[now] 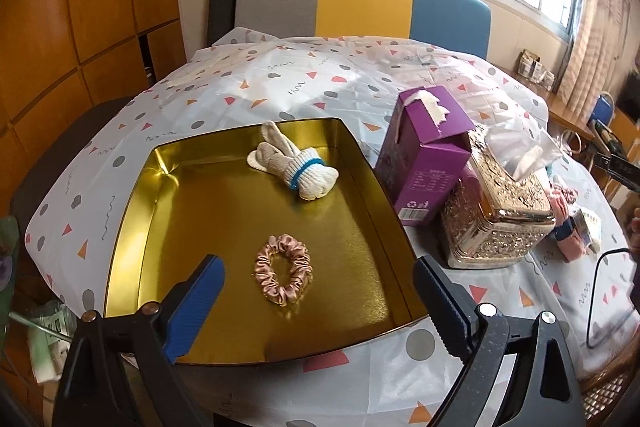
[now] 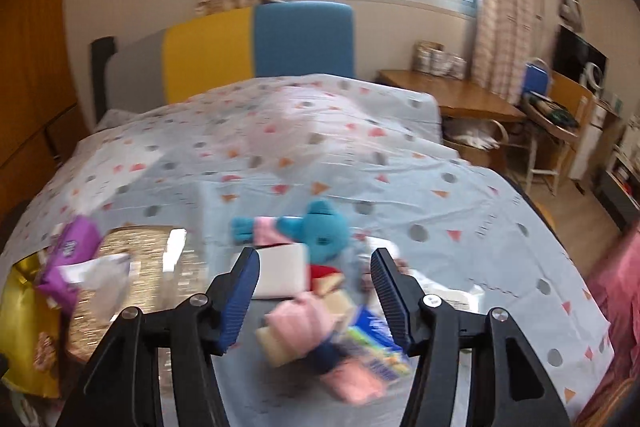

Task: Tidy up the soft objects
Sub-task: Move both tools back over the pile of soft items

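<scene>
1. The left gripper stands with its jaws wide apart and nothing held; one pink scrunchie lies between them in the gold tin.
2. One rolled pair of white gloves lies beyond the jaws, in the same tin.
3. The right gripper has its jaws parted and empty.
4. One pink sock bundle lies blurred between them; one blue plush toy lies just beyond.

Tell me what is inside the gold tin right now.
Inside the gold tin lie two things: a rolled white glove bundle with a blue band near the far wall, and a pink scrunchie nearer the camera. The left claw hides the tin's near corners.
</scene>
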The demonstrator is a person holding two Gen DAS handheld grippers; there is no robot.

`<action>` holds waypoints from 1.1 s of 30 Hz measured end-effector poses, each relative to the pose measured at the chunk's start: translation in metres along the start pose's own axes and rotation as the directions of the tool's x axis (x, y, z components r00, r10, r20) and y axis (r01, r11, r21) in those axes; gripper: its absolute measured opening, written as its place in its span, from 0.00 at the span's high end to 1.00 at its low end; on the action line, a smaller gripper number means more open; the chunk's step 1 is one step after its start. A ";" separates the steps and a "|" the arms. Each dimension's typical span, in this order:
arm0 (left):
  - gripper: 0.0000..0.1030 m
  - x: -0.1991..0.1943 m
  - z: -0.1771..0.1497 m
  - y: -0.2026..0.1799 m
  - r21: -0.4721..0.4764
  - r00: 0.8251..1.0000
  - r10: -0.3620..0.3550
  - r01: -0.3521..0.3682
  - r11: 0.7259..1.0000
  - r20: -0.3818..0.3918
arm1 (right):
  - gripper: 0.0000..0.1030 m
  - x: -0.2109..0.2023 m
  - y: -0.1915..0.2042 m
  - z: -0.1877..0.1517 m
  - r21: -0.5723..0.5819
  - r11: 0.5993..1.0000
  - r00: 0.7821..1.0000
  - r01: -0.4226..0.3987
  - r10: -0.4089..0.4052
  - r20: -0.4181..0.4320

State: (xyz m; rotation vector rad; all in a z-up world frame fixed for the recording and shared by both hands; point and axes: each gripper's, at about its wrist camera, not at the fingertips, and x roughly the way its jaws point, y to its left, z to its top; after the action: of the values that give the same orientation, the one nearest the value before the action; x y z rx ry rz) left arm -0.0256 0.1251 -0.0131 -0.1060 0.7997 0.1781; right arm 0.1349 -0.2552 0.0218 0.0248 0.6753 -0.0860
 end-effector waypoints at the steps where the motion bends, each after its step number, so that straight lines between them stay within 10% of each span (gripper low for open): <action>1: 0.05 0.000 0.000 -0.002 0.008 1.000 0.001 -0.001 1.000 -0.003 | 0.43 0.006 -0.011 -0.001 0.021 1.000 1.000 0.023 -0.023 -0.004; 18: 0.04 -0.012 0.050 -0.051 0.155 0.991 -0.120 0.109 0.982 0.058 | 0.42 0.035 -0.108 -0.030 0.444 0.894 0.989 0.059 0.009 -0.149; 33: 0.04 0.004 0.136 -0.217 0.487 0.963 -0.270 0.243 0.839 -0.016 | 0.42 0.038 -0.124 -0.039 0.542 0.840 0.981 0.031 0.077 -0.176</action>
State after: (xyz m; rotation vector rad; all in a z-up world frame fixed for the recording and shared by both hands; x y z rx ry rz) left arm 0.1154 -0.0650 0.0841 0.2685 0.7481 -0.2791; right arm 0.1298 -0.3792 -0.0317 0.5998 0.8259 -0.2545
